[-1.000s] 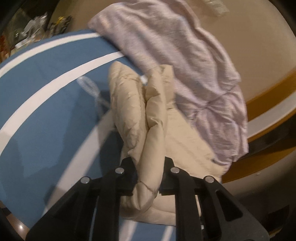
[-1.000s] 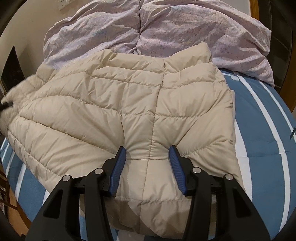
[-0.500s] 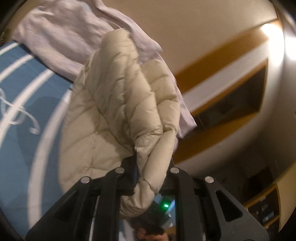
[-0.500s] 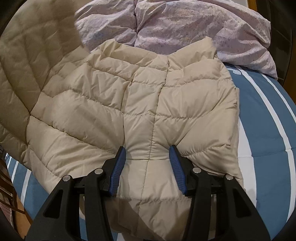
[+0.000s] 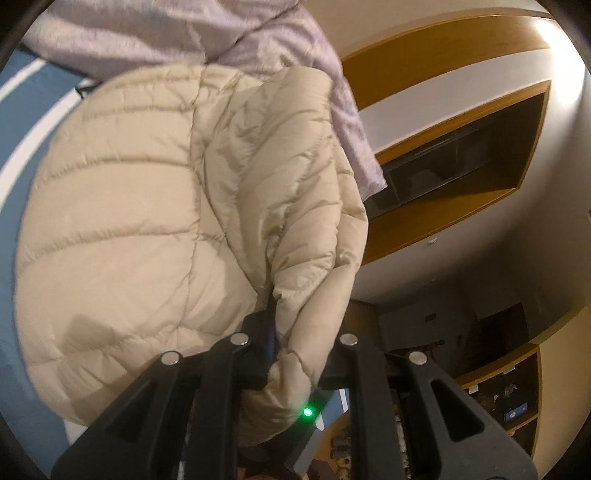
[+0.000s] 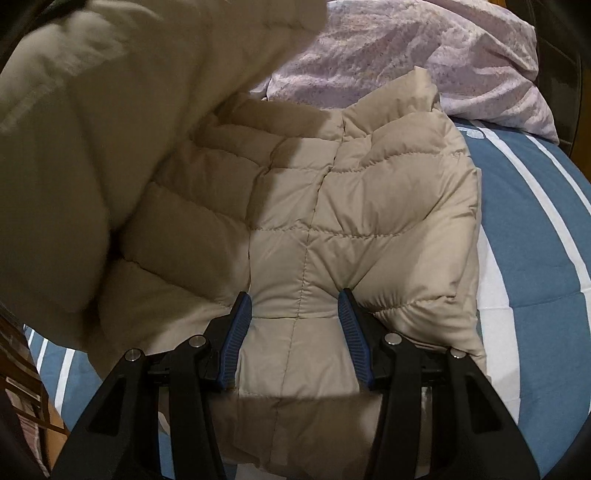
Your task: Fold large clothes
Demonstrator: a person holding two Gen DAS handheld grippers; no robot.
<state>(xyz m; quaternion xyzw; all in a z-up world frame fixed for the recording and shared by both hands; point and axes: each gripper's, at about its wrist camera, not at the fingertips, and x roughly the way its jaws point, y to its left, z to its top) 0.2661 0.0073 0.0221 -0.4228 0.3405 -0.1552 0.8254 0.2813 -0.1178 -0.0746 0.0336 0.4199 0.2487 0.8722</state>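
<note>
A beige quilted puffer jacket (image 6: 351, 221) lies on a blue bed cover with white stripes (image 6: 535, 236). My right gripper (image 6: 295, 314) is open, its blue-padded fingers (image 6: 236, 332) resting on the jacket's lower part and pressing it down. My left gripper (image 5: 291, 354) is shut on a fold of the jacket's side (image 5: 306, 206) and holds it lifted above the body of the jacket (image 5: 110, 221). That lifted part shows blurred at the upper left of the right wrist view (image 6: 92, 110), hanging over the jacket.
A crumpled lilac duvet (image 6: 424, 51) lies behind the jacket and shows in the left wrist view (image 5: 184, 33). A wooden headboard and wall shelves (image 5: 443, 147) stand beyond the bed. A wooden floor edge (image 6: 37, 406) is at the left.
My left gripper has lifted the jacket's side off the bed and swung it up and over toward the right. The right gripper has stayed pressed on the jacket.
</note>
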